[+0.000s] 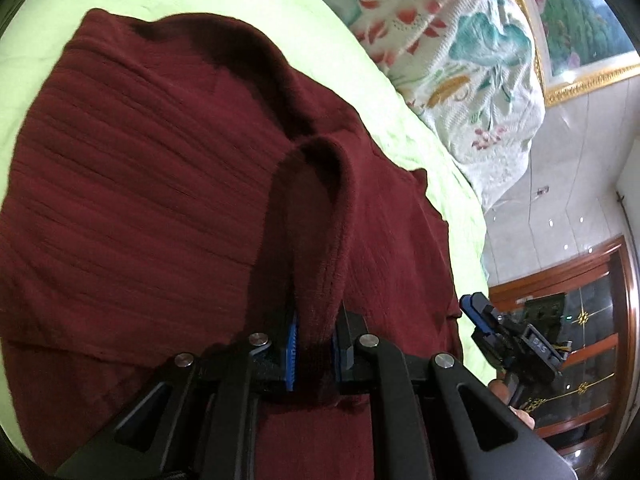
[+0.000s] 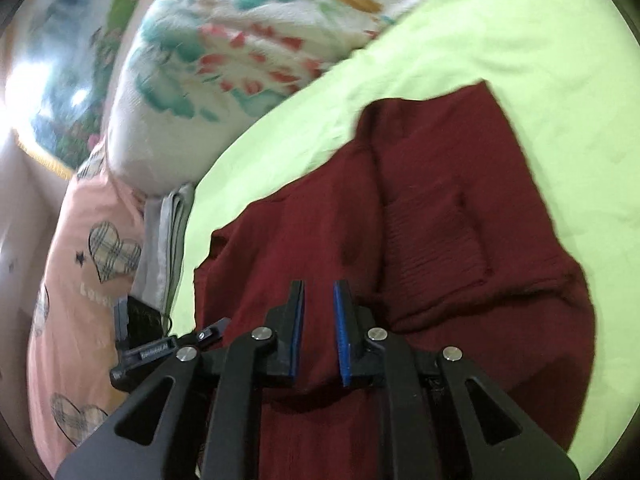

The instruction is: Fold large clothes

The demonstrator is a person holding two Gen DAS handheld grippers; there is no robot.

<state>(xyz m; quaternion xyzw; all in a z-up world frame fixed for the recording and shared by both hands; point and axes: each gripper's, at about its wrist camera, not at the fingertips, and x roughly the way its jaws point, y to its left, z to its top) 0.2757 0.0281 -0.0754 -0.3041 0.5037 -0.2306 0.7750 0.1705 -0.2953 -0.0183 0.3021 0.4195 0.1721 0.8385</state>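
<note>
Left claw is clamped on a raised ridge of the maroon garment; right claw hangs just above the cloth, pads slightly apart, empty; garment lies on the green sheet; I'd regrip right beside left, lift evenly, lay flat.

Dark red ribbed sweater, large, partly folded, spread on the light green bed sheet, one fold raised

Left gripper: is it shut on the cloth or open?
Shut on it. In the left wrist view, the left gripper pinches a raised ridge of the maroon garment between its blue pads.
</note>
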